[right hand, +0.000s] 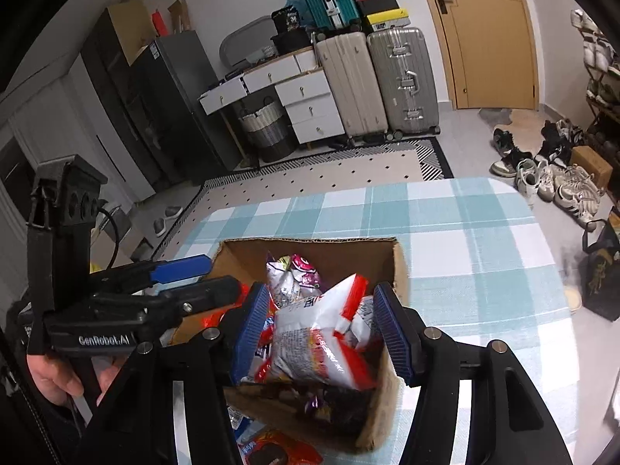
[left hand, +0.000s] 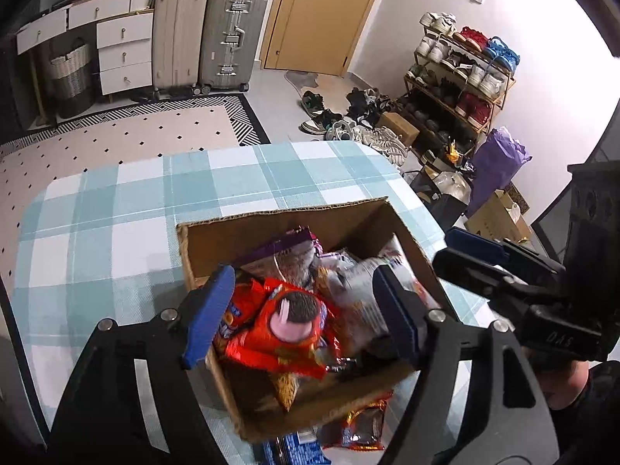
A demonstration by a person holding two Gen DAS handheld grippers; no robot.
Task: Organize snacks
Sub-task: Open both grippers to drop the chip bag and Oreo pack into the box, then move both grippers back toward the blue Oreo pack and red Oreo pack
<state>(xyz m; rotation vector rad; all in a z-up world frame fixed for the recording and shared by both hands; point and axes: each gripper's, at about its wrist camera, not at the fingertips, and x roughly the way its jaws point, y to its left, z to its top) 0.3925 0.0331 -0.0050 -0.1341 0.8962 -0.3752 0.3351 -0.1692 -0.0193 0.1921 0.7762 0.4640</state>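
Left gripper (left hand: 306,312) stands apart above the red pack (left hand: 288,329) in the box (left hand: 294,217). Right gripper (right hand: 319,329) brackets the white bag (right hand: 321,345); contact unclear. Release low, inside the walls.

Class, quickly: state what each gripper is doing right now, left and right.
Left gripper: open above the red cookie packet in the cardboard box.
Right gripper: around the white-and-red snack bag; grip cannot be told.

cardboard box (left hand: 271,228) of snacks, checked tablecloth (left hand: 116,209)
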